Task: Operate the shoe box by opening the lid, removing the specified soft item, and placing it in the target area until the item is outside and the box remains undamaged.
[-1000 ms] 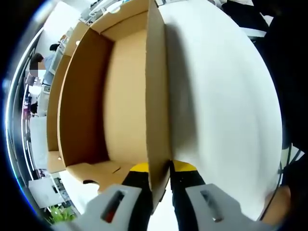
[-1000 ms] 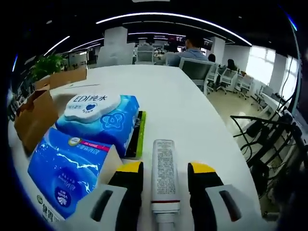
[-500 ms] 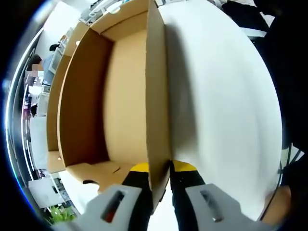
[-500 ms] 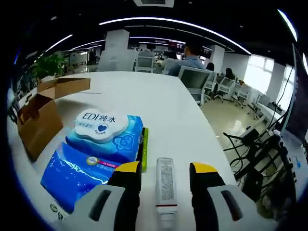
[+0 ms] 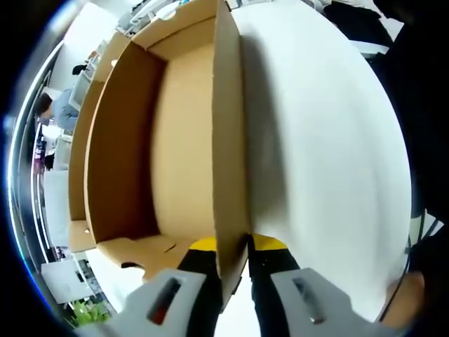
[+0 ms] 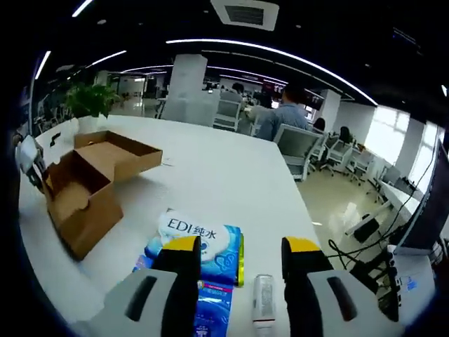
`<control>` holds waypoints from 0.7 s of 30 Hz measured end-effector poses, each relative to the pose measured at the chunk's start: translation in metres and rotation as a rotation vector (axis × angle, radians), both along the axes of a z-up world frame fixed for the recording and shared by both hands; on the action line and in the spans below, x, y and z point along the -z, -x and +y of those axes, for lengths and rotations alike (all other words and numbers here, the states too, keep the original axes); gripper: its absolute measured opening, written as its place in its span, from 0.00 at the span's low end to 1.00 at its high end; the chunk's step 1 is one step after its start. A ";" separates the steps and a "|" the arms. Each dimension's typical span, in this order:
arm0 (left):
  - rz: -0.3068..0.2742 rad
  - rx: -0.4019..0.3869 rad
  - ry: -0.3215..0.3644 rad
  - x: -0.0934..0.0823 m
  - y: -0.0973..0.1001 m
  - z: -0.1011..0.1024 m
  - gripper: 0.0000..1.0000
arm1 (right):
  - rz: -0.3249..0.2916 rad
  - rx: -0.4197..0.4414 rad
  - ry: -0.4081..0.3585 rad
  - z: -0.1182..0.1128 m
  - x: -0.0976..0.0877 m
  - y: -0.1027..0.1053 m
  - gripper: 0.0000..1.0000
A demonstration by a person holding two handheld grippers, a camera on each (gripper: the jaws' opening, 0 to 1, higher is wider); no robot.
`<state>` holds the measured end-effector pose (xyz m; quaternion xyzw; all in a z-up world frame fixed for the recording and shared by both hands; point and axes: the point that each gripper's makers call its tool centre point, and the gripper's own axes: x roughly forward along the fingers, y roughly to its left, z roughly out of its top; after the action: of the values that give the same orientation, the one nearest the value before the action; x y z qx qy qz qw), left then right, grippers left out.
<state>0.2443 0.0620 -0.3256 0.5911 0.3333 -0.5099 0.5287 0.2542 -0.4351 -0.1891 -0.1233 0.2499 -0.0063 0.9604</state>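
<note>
Left fingers [image 5: 231, 256] clamped on shoe box [image 5: 179, 140] wall edge; right fingers [image 6: 242, 256] apart above wipes pack [image 6: 200, 246].

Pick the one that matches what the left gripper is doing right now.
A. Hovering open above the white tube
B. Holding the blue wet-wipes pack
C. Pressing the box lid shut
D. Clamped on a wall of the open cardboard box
D: in the left gripper view the left gripper has its yellow-tipped jaws closed on either side of the cardboard box wall, the box open and empty inside.
</note>
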 end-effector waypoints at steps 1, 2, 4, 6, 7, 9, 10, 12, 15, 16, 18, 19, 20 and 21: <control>0.001 0.002 0.001 0.000 0.000 0.000 0.11 | 0.001 -0.016 0.009 0.007 -0.007 -0.004 0.48; 0.002 0.002 0.002 0.000 -0.001 0.000 0.11 | -0.003 -0.044 0.030 0.017 -0.014 -0.008 0.49; 0.002 0.004 0.002 0.000 -0.001 0.000 0.11 | 0.001 -0.071 0.042 0.033 -0.022 -0.012 0.50; 0.002 0.003 0.001 0.000 -0.002 -0.001 0.11 | 0.000 -0.092 0.039 0.046 -0.030 -0.017 0.51; 0.001 0.003 0.000 0.000 -0.002 -0.001 0.11 | 0.000 -0.099 0.036 0.053 -0.034 -0.020 0.51; -0.001 0.002 -0.003 0.000 -0.002 0.000 0.11 | -0.002 -0.114 0.030 0.065 -0.041 -0.026 0.55; -0.002 0.002 -0.004 0.000 -0.002 0.000 0.11 | -0.002 -0.121 0.026 0.071 -0.044 -0.028 0.59; -0.003 0.001 -0.005 0.000 -0.002 0.000 0.11 | 0.005 -0.135 0.027 0.083 -0.051 -0.037 0.61; -0.002 -0.001 -0.004 0.000 -0.002 0.000 0.11 | 0.035 -0.149 0.051 0.101 -0.057 -0.046 0.62; -0.003 -0.001 -0.004 0.000 -0.001 0.000 0.11 | 0.037 -0.155 0.052 0.106 -0.059 -0.050 0.62; -0.005 0.001 -0.006 0.000 0.001 0.001 0.11 | 0.036 -0.172 0.045 0.117 -0.065 -0.056 0.62; -0.005 0.002 -0.006 0.000 0.002 0.001 0.11 | 0.032 -0.180 0.039 0.123 -0.067 -0.059 0.63; -0.005 0.002 -0.007 0.000 0.002 0.002 0.11 | 0.027 -0.189 0.032 0.128 -0.069 -0.062 0.63; -0.005 0.002 -0.008 0.000 0.003 0.002 0.11 | 0.023 -0.197 0.026 0.133 -0.071 -0.065 0.62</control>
<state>0.2414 0.0639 -0.3261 0.5947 0.3333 -0.5078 0.5267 0.3190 -0.3018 -0.1177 -0.1596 0.2475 0.0862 0.9517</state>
